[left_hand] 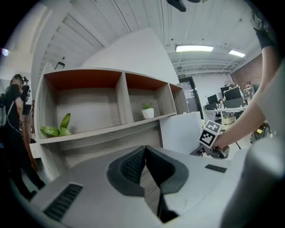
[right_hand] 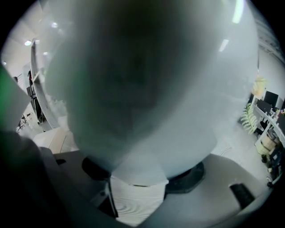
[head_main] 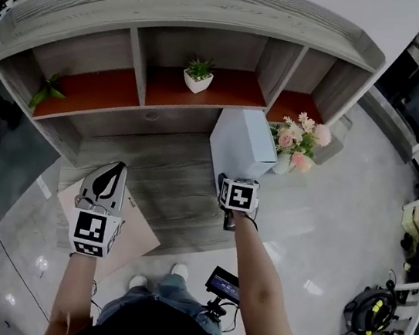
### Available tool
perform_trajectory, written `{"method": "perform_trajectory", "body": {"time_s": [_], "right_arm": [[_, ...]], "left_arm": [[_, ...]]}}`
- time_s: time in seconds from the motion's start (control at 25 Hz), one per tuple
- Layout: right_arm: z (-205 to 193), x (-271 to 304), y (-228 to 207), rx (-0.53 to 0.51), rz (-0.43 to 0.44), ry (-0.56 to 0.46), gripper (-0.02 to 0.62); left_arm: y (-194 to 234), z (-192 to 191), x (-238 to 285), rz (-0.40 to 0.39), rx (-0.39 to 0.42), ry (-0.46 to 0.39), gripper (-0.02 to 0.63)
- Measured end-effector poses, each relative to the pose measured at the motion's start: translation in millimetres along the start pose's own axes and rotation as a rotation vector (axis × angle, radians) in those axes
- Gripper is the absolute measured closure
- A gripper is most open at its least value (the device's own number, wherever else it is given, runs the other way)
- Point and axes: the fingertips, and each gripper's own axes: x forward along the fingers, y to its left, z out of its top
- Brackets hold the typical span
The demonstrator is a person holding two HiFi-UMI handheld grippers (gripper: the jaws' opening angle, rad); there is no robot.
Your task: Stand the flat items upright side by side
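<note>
Step looks like standing the first item. Your right gripper (head_main: 238,189) is clamped on the white box (head_main: 242,139) at its near lower edge, with the jaws spread wide around its thickness. In the right gripper view the box fills almost everything. The box is up on the right side of the desk (head_main: 163,187), in front of the shelf unit (head_main: 178,10) and just beside the flower vase (head_main: 298,141). It seems to lean a bit rather than sit square.

Your left gripper (head_main: 115,172) has its fingers pressed together on nothing. It hangs over the desk's near left corner, above a tan flat board (head_main: 135,239) that lies flat and overhangs the edge. That board is probably the next item.

To do it well:
- Seat the box's bottom edge fully on the wood and bring it to vertical before you loosen the grip.
- Your hold is low, so the top can tip. Bring the left gripper across to steady the face if it wobbles.
- The flowers are close on the right, so don't sweep that way.
- Leave free desk to the box's left for the board.
- Open slowly and check that the box stands.
</note>
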Motion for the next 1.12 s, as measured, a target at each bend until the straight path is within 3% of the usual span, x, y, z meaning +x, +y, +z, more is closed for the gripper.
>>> {"method": "perform_trajectory", "body": {"time_s": [0.52,1.12], "right_arm": [[13,13,-4,-0.027,-0.037,-0.023,0.259],[11,-4,0,-0.009,0.018,-0.052,0.21]], "left_arm": [[2,-1,12,0.017,0.0,0.015,0.595],[-8,-1,8,-0.007,-0.012,0.004,0.595]]}}
